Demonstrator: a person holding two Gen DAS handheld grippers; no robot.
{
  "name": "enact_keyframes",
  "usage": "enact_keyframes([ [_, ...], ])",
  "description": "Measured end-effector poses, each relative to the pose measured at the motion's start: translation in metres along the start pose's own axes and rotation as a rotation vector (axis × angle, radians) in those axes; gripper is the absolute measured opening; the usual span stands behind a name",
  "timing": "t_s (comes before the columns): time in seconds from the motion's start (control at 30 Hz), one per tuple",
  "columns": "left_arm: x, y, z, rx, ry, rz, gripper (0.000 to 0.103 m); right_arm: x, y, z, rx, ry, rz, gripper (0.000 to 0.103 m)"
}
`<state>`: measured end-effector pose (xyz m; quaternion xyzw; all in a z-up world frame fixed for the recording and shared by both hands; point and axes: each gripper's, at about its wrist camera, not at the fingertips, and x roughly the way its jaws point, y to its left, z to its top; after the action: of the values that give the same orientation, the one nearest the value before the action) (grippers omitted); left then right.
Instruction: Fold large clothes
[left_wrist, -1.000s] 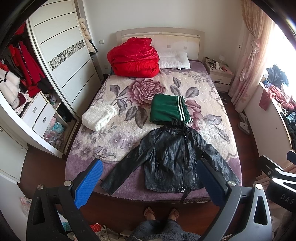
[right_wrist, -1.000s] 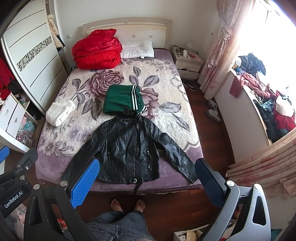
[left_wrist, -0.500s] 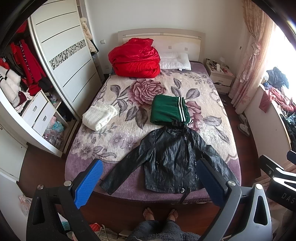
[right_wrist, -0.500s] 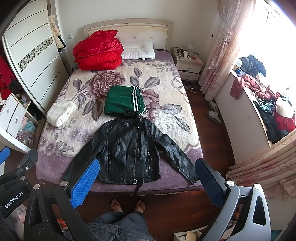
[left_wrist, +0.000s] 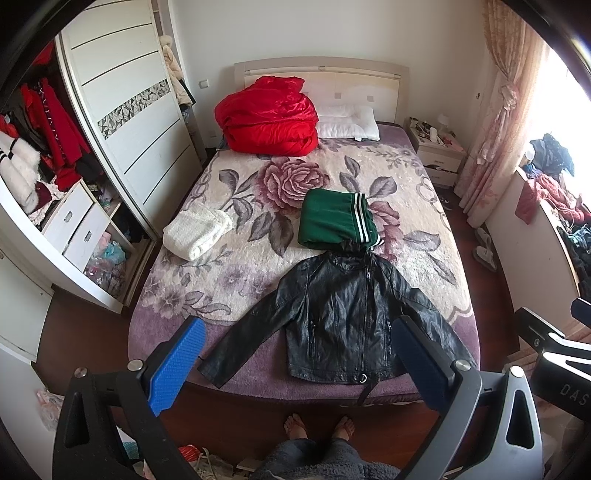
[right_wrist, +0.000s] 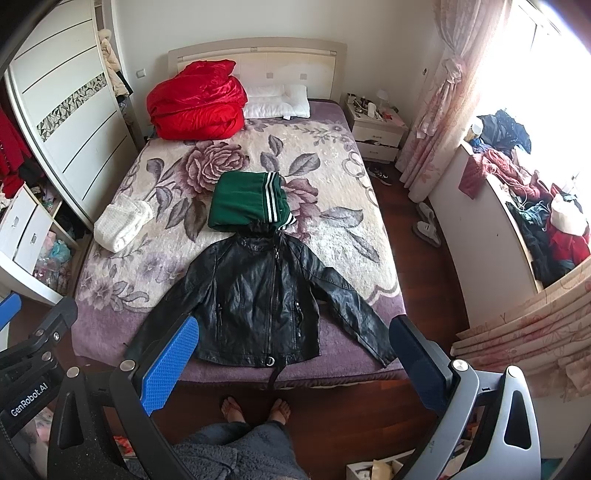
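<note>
View nearly unchanged since earlier frames; slight drift only. Black glossy leather jacket (left_wrist: 343, 317) lies flat, sleeves spread, at foot of floral-blanketed bed (left_wrist: 236, 280), beyond both tools. Left hand-held gripper (left_wrist: 295, 365) and right hand-held gripper (right_wrist: 291, 363) both released, blue ribbed pads apart, empty. Folded green striped garment (left_wrist: 334, 223) touches collar.

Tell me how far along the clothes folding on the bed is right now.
Done, by the look of it: a green striped garment and a white knit lie folded on the bed. In hand: nothing; the left gripper and right gripper are both open, above the foot of the bed. Left: the black leather jacket lies flat with sleeves spread, not yet folded.
</note>
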<state>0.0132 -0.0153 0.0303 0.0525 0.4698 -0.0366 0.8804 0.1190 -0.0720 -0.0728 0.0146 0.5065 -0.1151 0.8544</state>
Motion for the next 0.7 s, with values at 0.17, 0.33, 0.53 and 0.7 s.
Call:
enact_keyframes([
  [0.17,-0.007,-0.005,0.004,-0.001,-0.002,0.000,0.103,0.001,-0.001,-0.003,0.000,-0.002,0.000,0.103],
  [0.33,-0.012,-0.010,0.011,-0.004,-0.003,-0.001,0.103,-0.004,0.004,0.006,0.001,-0.003,-0.002,0.103],
  [0.53,-0.012,-0.010,0.010,-0.004,-0.008,-0.002,0.103,-0.004,0.004,0.005,0.000,-0.004,0.001,0.103],
  [0.7,-0.013,-0.011,0.010,-0.005,-0.007,-0.007,0.103,-0.004,0.005,0.004,0.001,-0.005,0.001,0.103],
])
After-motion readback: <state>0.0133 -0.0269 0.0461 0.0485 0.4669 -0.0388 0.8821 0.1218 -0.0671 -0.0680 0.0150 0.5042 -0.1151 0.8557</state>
